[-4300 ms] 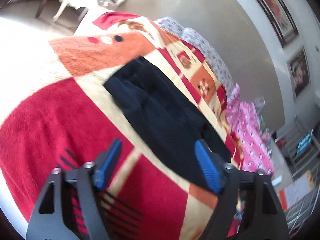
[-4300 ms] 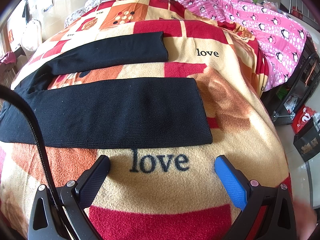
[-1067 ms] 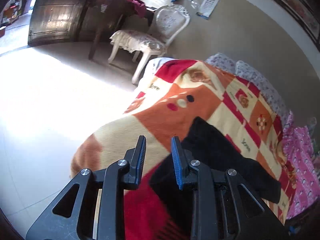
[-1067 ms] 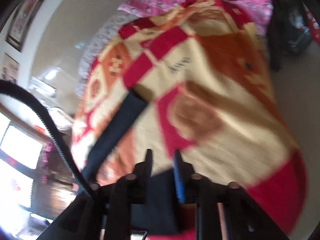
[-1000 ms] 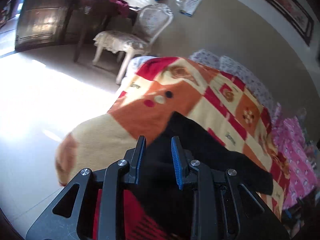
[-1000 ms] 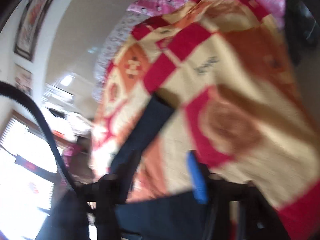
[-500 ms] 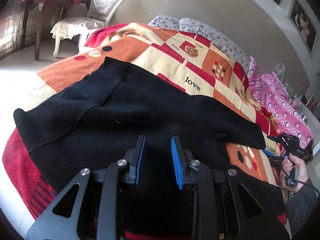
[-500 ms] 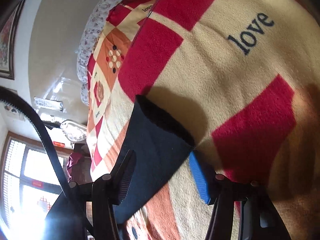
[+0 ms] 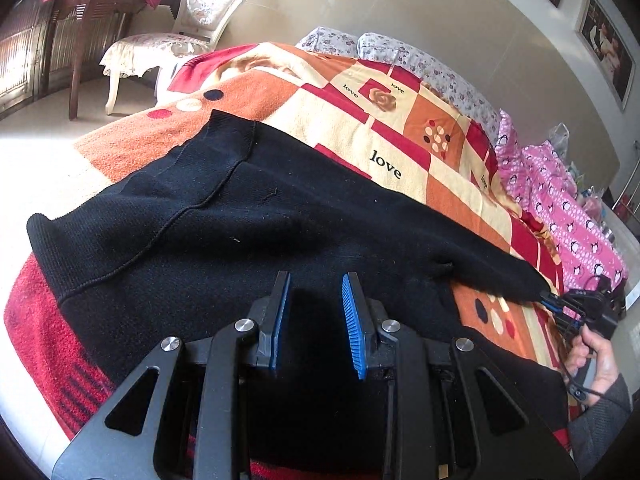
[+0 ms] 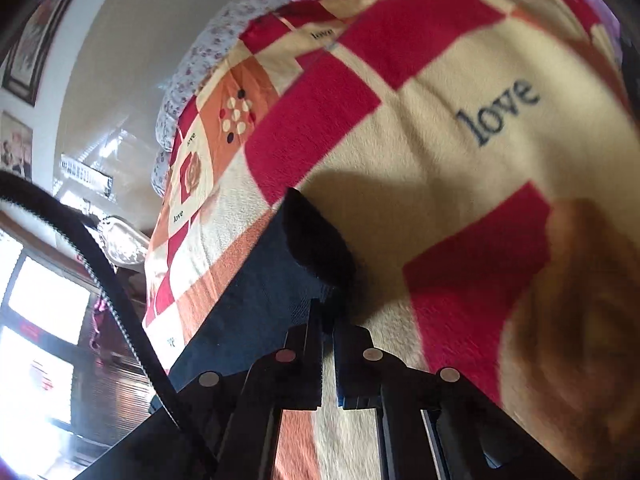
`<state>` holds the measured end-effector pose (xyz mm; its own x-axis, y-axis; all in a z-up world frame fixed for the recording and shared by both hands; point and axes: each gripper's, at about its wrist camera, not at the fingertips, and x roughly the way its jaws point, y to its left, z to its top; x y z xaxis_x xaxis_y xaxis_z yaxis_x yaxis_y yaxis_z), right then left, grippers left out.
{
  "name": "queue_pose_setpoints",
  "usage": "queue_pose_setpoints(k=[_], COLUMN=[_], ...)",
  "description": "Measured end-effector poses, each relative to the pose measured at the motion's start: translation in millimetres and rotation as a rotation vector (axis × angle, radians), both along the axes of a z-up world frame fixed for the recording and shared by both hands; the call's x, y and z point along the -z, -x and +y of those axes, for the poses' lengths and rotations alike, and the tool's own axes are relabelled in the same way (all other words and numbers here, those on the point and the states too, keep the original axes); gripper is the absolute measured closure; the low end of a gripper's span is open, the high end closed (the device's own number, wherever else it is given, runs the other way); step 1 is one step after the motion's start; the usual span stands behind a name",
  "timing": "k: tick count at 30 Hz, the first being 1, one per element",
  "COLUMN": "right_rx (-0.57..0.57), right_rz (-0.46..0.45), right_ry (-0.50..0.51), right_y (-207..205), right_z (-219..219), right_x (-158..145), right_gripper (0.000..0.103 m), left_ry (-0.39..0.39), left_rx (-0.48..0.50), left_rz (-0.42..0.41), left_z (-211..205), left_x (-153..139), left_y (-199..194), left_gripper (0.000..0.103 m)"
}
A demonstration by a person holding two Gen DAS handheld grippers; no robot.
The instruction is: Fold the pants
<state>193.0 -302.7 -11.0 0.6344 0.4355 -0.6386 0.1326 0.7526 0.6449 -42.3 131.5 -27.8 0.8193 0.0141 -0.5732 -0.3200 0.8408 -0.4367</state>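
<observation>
Black pants lie spread across a patterned blanket on a bed, waist off to the left of the left tool and one leg running ahead and to the right, its cuff ending at the right tool.

The fold could come apart at that cuff. The right tool bites only a narrow edge of the knit, and a quick lift or swing could let the hem slide out and drop the leg short of its mate. The fabric looks soft and stretchy, so an uneven pull by the two hands would likely skew the seam line or drag the blanket up with it. The cable looping beside the right tool could also snag on the cloth.

The right tool has just clamped down: in its own view the jaws stand almost together, with the dark cuff pinched at their tips just above the blanket. A hand grips its handle at the bed's near corner.

The left tool is partly open, a clear gap between its blue pads. It sits over the near part of the pants, but whether the pads pinch any cloth cannot be told.
</observation>
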Motion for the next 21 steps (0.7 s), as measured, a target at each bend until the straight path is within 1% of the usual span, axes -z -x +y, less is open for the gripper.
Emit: queue_pose_setpoints(k=[3, 6, 8, 11, 12, 13, 14, 15, 16, 17, 19, 20, 21], right_rx=[0.02, 0.038, 0.043, 0.045, 0.045, 0.011, 0.003, 0.046, 0.061, 0.076, 0.093, 0.076, 0.059], right_rz=[-0.002, 0.014, 0.022, 0.049, 0.064, 0.081, 0.103, 0.116, 0.095, 0.091, 0.055, 0.024, 0.0], right_ry=[0.033, 0.032, 0.033, 0.026, 0.011, -0.024, -0.042, -0.047, -0.081, -0.076, 0.042, 0.109, 0.162], right_y=[26, 60, 75, 94, 96, 94, 93, 96, 100, 102, 107, 107, 107], right_z=[-7, -19, -26, -41, -48, -51, -54, -65, -73, -78, -80, -76, -73], right_x=[-14, -22, -22, -14, -8, 0, 7, 14, 17, 16, 5, -1, -4], right_gripper=[0.099, 0.099, 0.099, 0.099, 0.099, 0.099, 0.099, 0.1, 0.1, 0.1, 0.098, 0.092, 0.088], left_ry=[0.011, 0.017, 0.018, 0.015, 0.016, 0.017, 0.019, 0.027, 0.03, 0.032, 0.042, 0.039, 0.028], left_rx=[-0.01, -0.011, -0.009, -0.005, -0.002, 0.002, 0.009, 0.016, 0.015, 0.008, 0.009, 0.013, 0.022], left_rz=[-0.006, -0.008, -0.008, -0.01, -0.009, -0.009, -0.012, -0.016, -0.013, -0.012, -0.024, -0.026, -0.03], left_z=[3, 4, 4, 3, 3, 3, 4, 7, 11, 17, 32, 39, 49], left_x=[1, 1, 1, 0, -1, -3, -5, -8, -12, -17, -30, -37, -46], left_y=[2, 4, 4, 5, 5, 5, 6, 6, 7, 8, 4, 0, -6], left_gripper=[0.079, 0.079, 0.079, 0.079, 0.079, 0.079, 0.079, 0.079, 0.079, 0.079, 0.079, 0.071, 0.055])
